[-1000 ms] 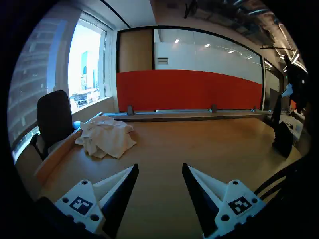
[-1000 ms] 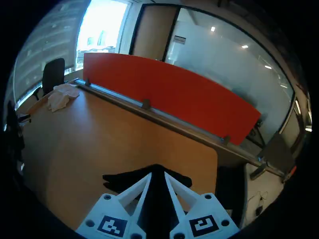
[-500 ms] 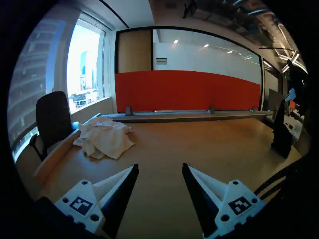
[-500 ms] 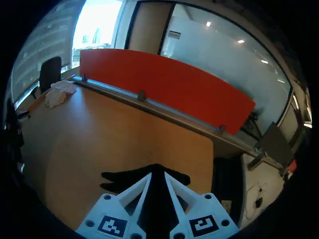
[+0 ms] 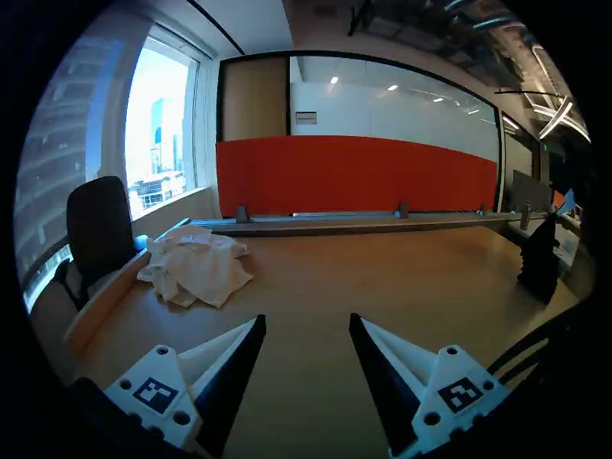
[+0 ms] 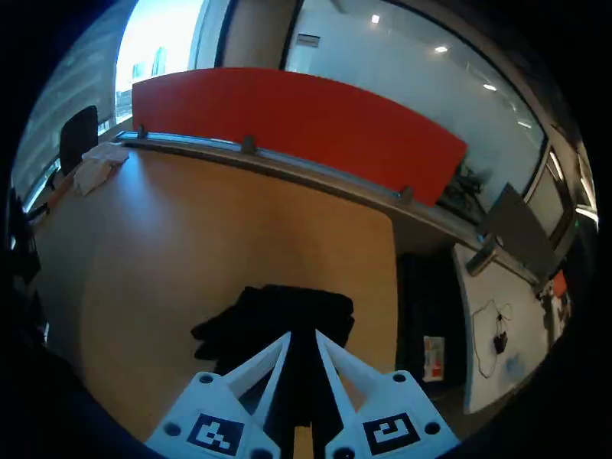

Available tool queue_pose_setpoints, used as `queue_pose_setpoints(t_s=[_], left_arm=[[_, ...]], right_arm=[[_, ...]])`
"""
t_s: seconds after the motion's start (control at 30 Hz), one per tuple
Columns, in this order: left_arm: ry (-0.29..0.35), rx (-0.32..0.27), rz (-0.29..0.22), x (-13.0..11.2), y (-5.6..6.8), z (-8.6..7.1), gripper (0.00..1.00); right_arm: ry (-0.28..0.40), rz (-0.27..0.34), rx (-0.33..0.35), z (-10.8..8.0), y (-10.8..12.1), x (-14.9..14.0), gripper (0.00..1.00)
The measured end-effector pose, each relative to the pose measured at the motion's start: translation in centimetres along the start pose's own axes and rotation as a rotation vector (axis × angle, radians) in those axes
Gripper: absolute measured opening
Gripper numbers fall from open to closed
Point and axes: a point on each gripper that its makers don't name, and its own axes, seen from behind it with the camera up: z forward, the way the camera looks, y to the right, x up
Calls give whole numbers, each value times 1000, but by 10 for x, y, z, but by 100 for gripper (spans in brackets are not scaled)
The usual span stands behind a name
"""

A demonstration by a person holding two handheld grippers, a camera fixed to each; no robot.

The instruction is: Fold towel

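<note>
Towel (image 6: 275, 314), black and bunched, sits near the right edge of the surface (image 6: 191, 229). Its near fold is caught between the narrowed right tongs (image 6: 303, 334), likely pinched there for lifting and spreading. Left tongs (image 5: 306, 317) hover wide and empty over bare wood, seemingly ready to take a second corner. Farther off, a pale crumpled cloth (image 5: 195, 264) lies beside a chair (image 5: 96, 226).
</note>
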Motion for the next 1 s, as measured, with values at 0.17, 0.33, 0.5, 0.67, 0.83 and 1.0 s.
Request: queue_pose_setpoints(t_s=[0.17, 0.33, 0.5, 0.67, 0.83, 1.0], left_arm=[[2, -1, 1, 2, 0, 0, 80], [4, 4, -2, 2, -2, -1, 80], [5, 8, -1, 2, -4, -1, 80], [5, 10, -2, 2, -5, -3, 80], [3, 16, -9, 1, -8, -4, 80], [3, 16, -3, 2, -8, -5, 80]], right_arm=[[-31, 20, -11, 1, 3, -22, 7], [-63, 45, -25, 4, 7, -43, 7], [-103, 73, -47, 9, 14, -66, 7], [-147, 105, -70, 16, 20, -90, 7], [-170, 127, -79, 22, 21, -107, 7], [-187, 156, -93, 30, 24, -118, 7]])
